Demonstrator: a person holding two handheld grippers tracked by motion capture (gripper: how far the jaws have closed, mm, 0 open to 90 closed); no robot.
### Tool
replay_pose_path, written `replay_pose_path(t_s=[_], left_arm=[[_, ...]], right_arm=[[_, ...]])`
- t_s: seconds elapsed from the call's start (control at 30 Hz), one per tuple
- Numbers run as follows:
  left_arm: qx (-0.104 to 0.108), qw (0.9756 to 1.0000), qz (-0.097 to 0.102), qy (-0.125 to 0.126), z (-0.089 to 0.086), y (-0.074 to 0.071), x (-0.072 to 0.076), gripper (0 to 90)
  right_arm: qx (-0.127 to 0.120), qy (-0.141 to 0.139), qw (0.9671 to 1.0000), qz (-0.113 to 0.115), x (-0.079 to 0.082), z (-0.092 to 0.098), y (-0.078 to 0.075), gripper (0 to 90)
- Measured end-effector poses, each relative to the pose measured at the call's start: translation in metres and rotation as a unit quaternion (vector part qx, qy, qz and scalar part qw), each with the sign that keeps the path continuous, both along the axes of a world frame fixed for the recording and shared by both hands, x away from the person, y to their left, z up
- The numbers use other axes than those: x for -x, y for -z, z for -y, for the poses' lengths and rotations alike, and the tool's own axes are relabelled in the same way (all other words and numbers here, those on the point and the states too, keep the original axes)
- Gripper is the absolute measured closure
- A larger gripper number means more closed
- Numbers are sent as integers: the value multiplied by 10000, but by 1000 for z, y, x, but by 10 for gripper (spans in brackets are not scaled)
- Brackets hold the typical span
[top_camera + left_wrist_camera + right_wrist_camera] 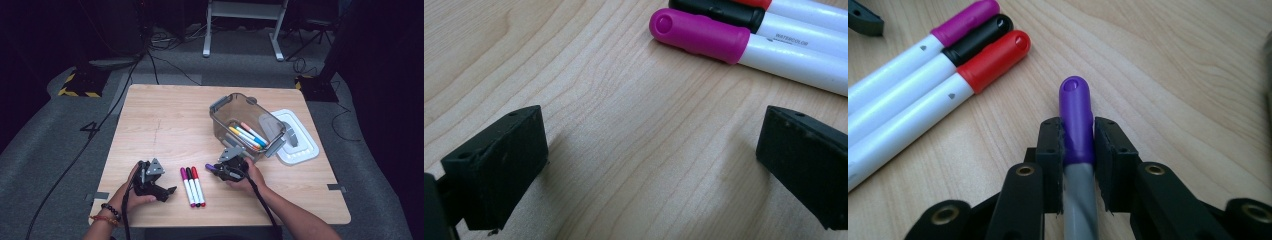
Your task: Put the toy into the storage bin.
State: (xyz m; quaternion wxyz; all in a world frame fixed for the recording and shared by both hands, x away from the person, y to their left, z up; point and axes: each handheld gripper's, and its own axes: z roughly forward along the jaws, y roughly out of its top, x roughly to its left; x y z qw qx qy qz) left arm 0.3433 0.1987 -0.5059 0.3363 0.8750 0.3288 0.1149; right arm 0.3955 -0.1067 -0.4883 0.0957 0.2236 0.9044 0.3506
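Note:
My right gripper (pixel 1077 145) is shut on a purple-capped marker (pixel 1076 117), its pads pressing both sides of the cap; the cap (pixel 210 167) pokes out to the left of that gripper (pixel 220 170) in the high view. Three white markers lie side by side on the wooden table (pixel 165 125): magenta cap (pixel 184 173), black cap (pixel 189 172), red cap (pixel 194 171). They lie just left of the held marker (pixel 993 55). My left gripper (pixel 649 165) rests open on the wood, nothing between its jaws, the magenta-capped marker (pixel 696 32) just ahead of it. It sits left of the row (pixel 167 192).
A clear plastic bin (pixel 222 115) with grey latches stands right of centre, holding several coloured markers (pixel 247 136). Its white lid (pixel 300 145) lies beside it near the right edge. Bare wood spreads across the table's left and far parts.

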Motion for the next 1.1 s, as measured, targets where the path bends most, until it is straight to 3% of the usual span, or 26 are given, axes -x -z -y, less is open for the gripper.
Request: replay_pose_path(t_s=[0.3, 0.67, 0.9, 1.1], left_arm=[[1, 10000, 1, 0, 0, 0, 0, 4], [-7, 10000, -6, 37, 0, 0, -1, 2], [-10, 10000, -5, 33, 0, 0, -1, 2], [-10, 10000, -5, 34, 0, 0, -1, 2]], right_arm=[[-449, -137, 9986, 244, 12, 21, -35, 746], [-994, -331, 9920, 702, 37, 51, -99, 746], [-1189, -151, 9895, 801, 35, 71, -135, 746], [-1106, 16, 9888, 1005, 29, 81, -160, 746]])
